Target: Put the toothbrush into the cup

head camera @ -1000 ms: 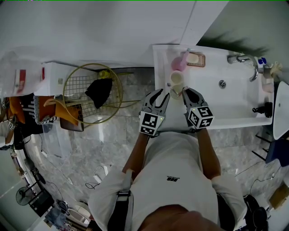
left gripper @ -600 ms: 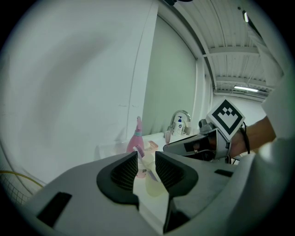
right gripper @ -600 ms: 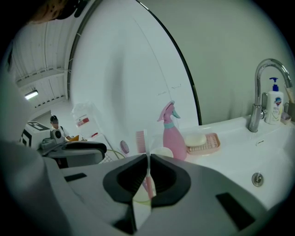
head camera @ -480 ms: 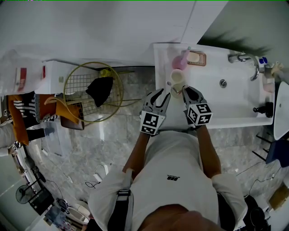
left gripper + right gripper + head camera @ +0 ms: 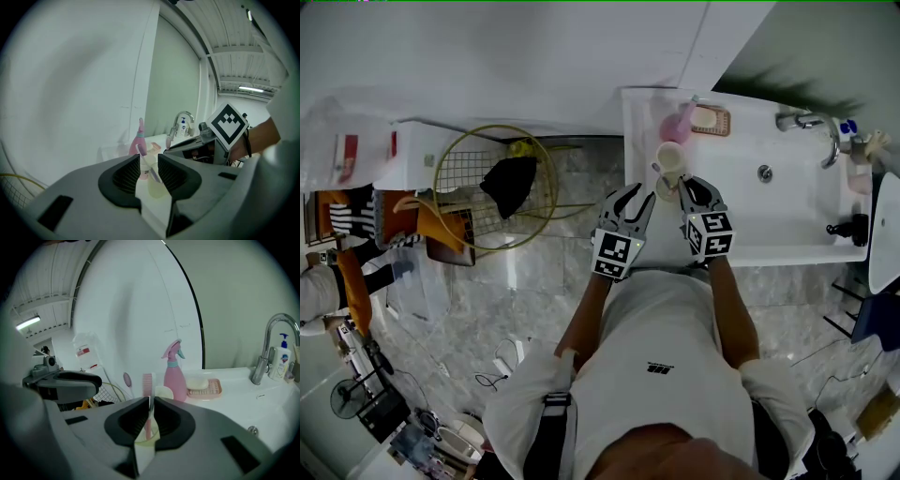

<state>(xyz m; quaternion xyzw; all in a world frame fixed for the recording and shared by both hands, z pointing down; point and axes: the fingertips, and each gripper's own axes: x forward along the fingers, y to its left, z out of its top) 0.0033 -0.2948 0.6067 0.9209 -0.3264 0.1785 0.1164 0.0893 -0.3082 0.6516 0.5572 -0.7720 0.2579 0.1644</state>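
Right tongs (image 5: 149, 403) pinch toothbrush (image 5: 148, 381); head view hides grip.

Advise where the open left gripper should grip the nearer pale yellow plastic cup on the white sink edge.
I'd take the pale yellow plastic cup across its side wall, coming in level from the front with the left gripper: it stands upright and round, and the right gripper holds a pink toothbrush at its mouth.

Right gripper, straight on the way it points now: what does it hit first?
Most likely the pale cup just ahead of and below the right gripper, which is clamped on the pink toothbrush; depth is unclear.
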